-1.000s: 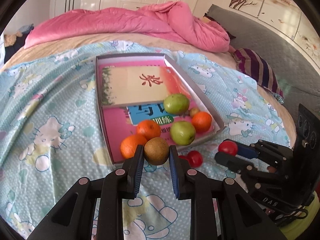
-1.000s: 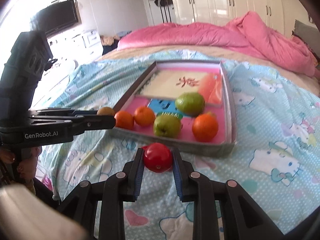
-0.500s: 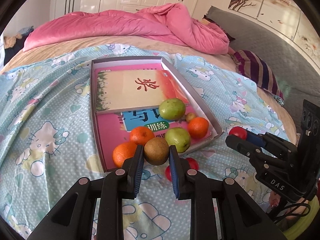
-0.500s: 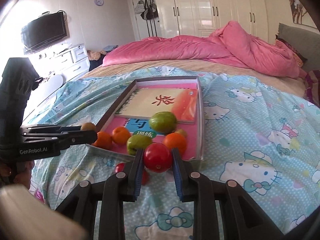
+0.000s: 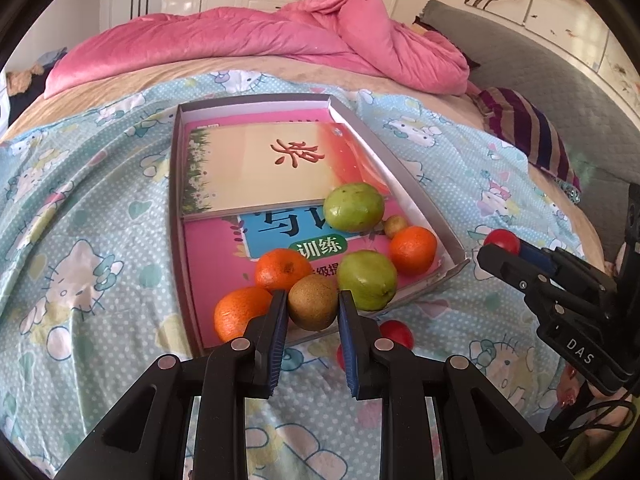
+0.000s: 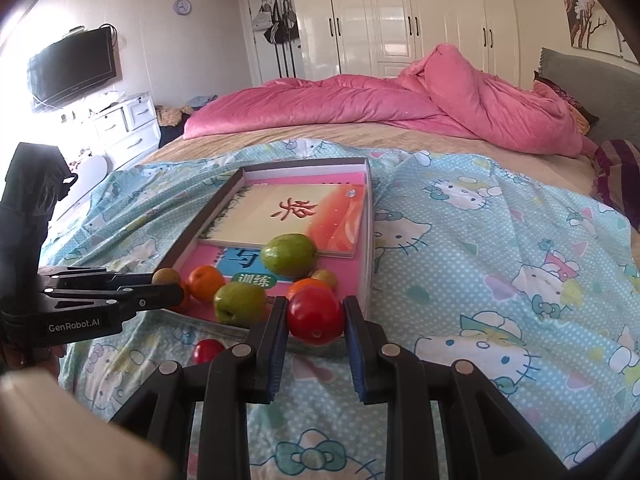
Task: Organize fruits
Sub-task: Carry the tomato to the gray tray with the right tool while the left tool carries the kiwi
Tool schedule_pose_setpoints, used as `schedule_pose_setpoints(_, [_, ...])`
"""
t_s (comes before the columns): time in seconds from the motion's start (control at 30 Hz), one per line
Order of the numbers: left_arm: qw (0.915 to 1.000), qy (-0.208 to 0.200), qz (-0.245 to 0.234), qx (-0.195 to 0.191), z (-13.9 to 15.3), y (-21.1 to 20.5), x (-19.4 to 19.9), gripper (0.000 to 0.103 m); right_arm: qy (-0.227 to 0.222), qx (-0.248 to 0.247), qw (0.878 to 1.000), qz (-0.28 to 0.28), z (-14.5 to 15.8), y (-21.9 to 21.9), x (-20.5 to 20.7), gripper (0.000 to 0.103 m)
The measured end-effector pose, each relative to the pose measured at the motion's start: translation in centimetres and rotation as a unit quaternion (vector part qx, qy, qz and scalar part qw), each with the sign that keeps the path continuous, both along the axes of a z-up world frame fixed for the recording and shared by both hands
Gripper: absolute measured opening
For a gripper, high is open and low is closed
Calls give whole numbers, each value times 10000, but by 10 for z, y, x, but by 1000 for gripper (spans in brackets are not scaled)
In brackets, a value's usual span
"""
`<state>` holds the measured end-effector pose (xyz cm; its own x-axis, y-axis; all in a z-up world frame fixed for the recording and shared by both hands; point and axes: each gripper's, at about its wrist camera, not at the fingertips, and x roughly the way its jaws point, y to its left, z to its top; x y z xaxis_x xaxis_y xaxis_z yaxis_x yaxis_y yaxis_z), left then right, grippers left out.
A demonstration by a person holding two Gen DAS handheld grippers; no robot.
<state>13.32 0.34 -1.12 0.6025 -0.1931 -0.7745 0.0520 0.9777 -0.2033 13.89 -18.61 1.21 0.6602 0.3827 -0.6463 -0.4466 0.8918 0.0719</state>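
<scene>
My left gripper (image 5: 313,308) is shut on a brown kiwi (image 5: 313,307), held above the near edge of the shallow box (image 5: 173,184). My right gripper (image 6: 316,316) is shut on a red tomato (image 6: 315,314), held just before the box's near right corner (image 6: 366,280). The box holds two green fruits (image 5: 353,207) (image 5: 366,279), three oranges (image 5: 282,270) and a small brown fruit (image 5: 396,226) on top of books. Red fruits (image 5: 396,334) lie on the sheet in front of the box. In the left wrist view the right gripper (image 5: 496,248) shows at the right with its tomato.
The box lies on a blue cartoon-print sheet (image 5: 80,240) on a bed. A pink duvet (image 5: 280,40) is bunched at the far side. A striped cushion (image 5: 524,128) lies at the right. A dresser and TV (image 6: 72,68) stand left of the bed.
Both grippers have risen and pulled back from the bed while holding their fruits. The right gripper has moved toward the box's right corner.
</scene>
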Motion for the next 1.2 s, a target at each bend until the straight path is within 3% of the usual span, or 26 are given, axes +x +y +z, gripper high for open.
schedule_pose_setpoints(0.4, [9995,-77,-228,219,-4,-19,6,25,85,-138,9999,-50,-10,4,13,27])
schedule_pose_setpoints(1.2, [9995,32,-171,272,-13,-22,14,25,166,-501,9986,44,-30,20,23,27])
